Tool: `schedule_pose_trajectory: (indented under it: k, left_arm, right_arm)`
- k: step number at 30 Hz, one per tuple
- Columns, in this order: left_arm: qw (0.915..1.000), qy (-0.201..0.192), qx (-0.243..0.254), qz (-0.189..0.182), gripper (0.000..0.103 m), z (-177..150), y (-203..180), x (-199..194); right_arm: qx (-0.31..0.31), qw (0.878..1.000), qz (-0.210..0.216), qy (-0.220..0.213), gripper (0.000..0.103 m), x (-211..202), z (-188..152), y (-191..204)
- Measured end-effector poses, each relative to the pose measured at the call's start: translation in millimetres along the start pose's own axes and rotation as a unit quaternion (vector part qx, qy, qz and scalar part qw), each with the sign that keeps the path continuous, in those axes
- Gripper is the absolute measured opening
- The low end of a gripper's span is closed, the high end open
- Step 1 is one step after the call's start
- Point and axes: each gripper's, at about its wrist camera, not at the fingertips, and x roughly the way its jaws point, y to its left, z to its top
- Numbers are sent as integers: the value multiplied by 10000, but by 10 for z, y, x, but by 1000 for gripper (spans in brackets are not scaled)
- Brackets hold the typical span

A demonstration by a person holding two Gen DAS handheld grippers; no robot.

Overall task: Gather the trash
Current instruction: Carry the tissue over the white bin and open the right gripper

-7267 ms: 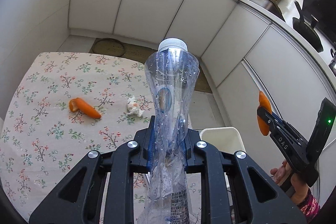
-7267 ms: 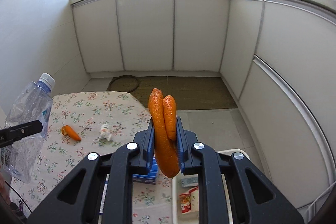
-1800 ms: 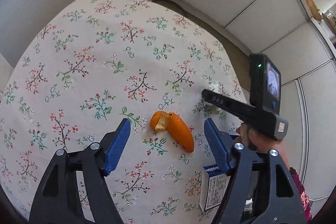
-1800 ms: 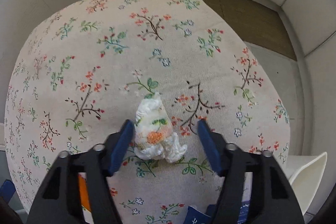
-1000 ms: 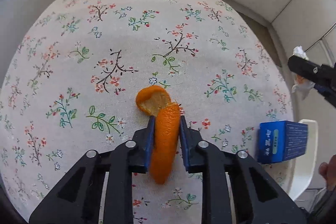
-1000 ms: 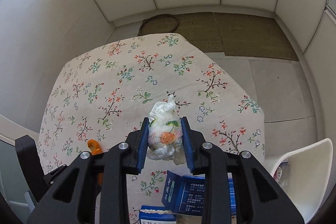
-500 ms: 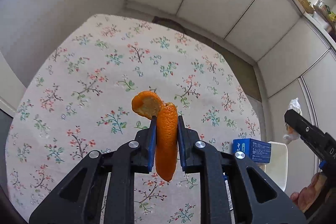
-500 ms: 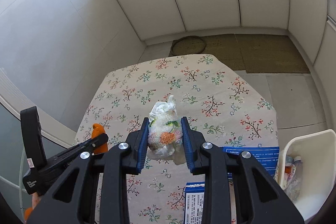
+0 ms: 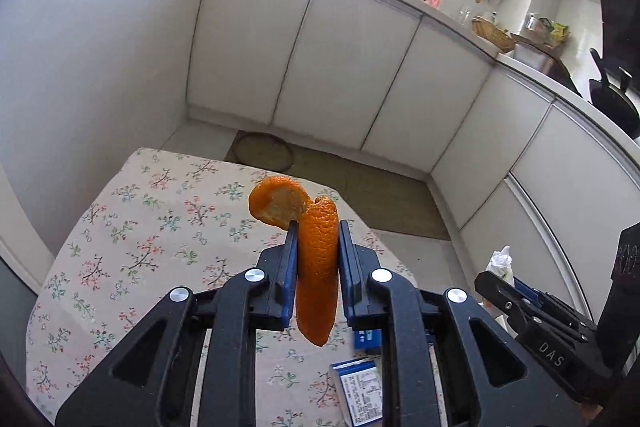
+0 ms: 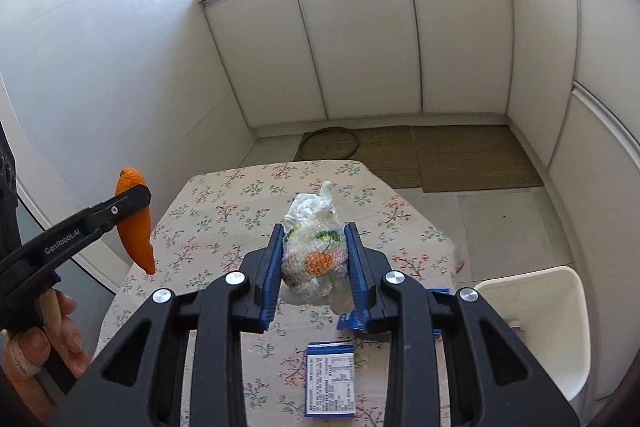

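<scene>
The left tongs (image 9: pixel 318 259) are clamped on a curled strip of orange peel (image 9: pixel 316 267), which stands upright between the blue pads, its upper end curling over toward 10 o'clock and its lower tip hanging below them. The peel is held in the air above the desk (image 9: pixel 132 247), which is covered with a floral cloth.

The right tongs (image 10: pixel 313 259) are clamped on a crumpled wad of printed tissue (image 10: pixel 314 251), also clear of the desk, with a white twist sticking up at 12 o'clock.

In the right wrist view, the left tongs and peel appear at 9 o'clock, with a hand (image 10: pixel 48 339) gripping the handle below. A blue and white carton (image 10: pixel 330 379) lies flat on the desk at 6 o'clock. A white bin (image 10: pixel 560 327) sits beside the desk edge at 4 o'clock; its contents are hard to make out.
</scene>
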Motion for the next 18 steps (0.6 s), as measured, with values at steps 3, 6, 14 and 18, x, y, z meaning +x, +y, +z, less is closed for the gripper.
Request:
schedule_pose_trajectory:
  k: [3, 6, 14, 18]
  left_arm:
    - [9997, 11, 144, -215, 17, -35, -239, 36]
    - [9988, 49, 301, -392, 17, -97, -467, 104]
    - [9939, 226, 687, -837, 17, -267, -1113, 257]
    - [9900, 361, 909, -1018, 17, -387, -1435, 356]
  right_arm:
    - [55, 9994, -319, -152, 30, -153, -31, -222]
    - [254, 9976, -602, -244, 30, -301, -66, -516]
    - [724, 9876, -1382, -188, 31, -542, -195, -1280]
    - [928, 9809, -1710, 3, 33, -561, -299, -1638]
